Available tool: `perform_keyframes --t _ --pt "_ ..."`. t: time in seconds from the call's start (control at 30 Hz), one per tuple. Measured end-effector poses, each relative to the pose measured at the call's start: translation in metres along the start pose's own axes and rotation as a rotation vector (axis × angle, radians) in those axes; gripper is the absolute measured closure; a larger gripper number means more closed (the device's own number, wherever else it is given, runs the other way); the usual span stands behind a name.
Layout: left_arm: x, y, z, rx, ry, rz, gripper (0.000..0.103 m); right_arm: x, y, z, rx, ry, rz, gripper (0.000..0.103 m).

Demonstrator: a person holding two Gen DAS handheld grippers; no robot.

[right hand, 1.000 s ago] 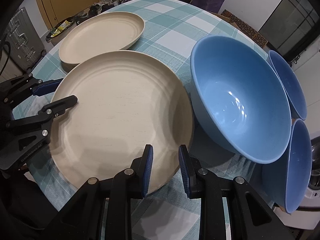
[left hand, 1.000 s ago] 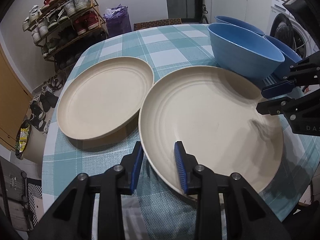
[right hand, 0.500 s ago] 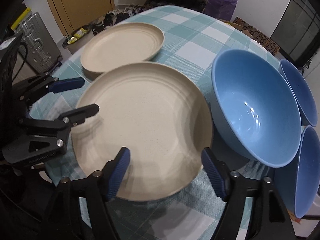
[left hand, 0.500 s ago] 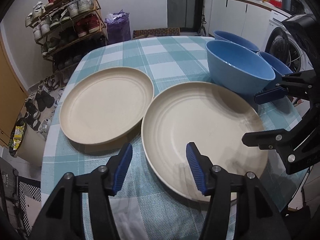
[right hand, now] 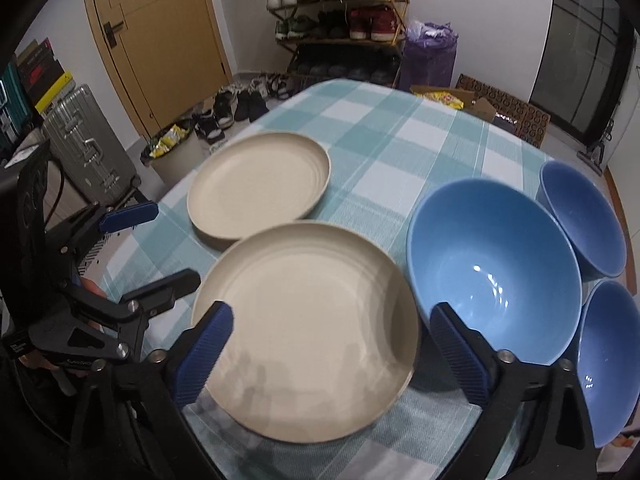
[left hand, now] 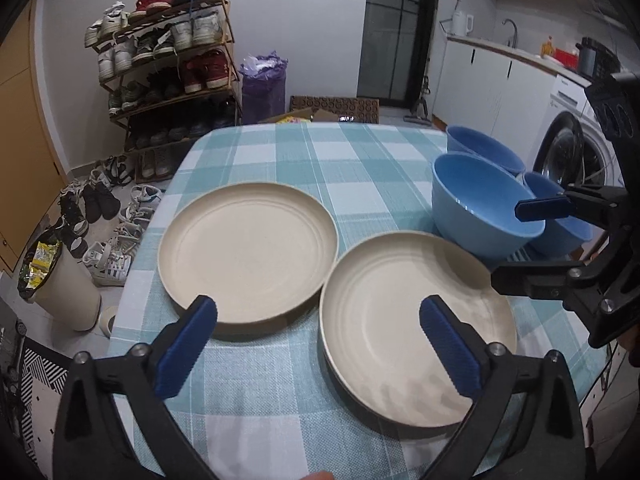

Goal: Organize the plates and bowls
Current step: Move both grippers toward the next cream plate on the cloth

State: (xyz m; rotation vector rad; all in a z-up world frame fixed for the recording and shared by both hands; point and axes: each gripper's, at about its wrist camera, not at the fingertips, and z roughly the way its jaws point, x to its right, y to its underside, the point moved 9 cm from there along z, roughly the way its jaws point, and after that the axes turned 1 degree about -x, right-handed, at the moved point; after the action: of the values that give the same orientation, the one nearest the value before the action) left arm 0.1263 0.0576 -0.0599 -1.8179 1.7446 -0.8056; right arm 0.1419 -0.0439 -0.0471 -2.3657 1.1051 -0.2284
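Left gripper (left hand: 318, 338) opening above flat near plate (left hand: 416, 320).

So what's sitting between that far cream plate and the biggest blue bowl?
Only bare checked tablecloth lies between the far cream plate and the big blue bowl; the right wrist view shows it best. The near cream plate sits closer to the camera, beside that stretch.

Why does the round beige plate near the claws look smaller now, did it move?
Cannot tell. The near round beige plate sits between the far beige plate and the big blue bowl as before; it rests on the checked tablecloth, released by opening grippers.
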Motion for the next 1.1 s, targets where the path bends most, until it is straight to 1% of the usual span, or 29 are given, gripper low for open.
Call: perform_keyframes --t 0.13,0.33,0.4,0.57,0.9,1.1 --pt "-0.008 -0.008 -0.005 0.021 -0.012 -0.012 0.0 -0.003 -0.014 -0.009 0.038 -0.009 0.004 0.001" --pt "-0.02 -0.023 -0.014 0.066 -0.033 -0.035 0.0 -0.006 -0.026 -0.02 0.081 -0.01 0.008 0.001" --pt "-0.027 -0.028 -0.016 0.08 -0.051 -0.044 0.0 -0.004 -0.029 -0.022 0.093 -0.007 0.014 0.001" --pt "-0.045 -0.039 -0.02 0.111 -0.068 -0.09 0.0 0.0 -0.039 -0.031 0.124 0.015 0.019 0.001" --pt "-0.06 -0.049 -0.008 0.118 -0.103 -0.118 0.0 0.009 -0.057 -0.037 0.164 0.029 0.081 0.001" --pt "-0.071 -0.044 0.0 0.109 -0.11 -0.14 0.0 0.008 -0.065 -0.031 0.169 0.026 0.105 0.001"
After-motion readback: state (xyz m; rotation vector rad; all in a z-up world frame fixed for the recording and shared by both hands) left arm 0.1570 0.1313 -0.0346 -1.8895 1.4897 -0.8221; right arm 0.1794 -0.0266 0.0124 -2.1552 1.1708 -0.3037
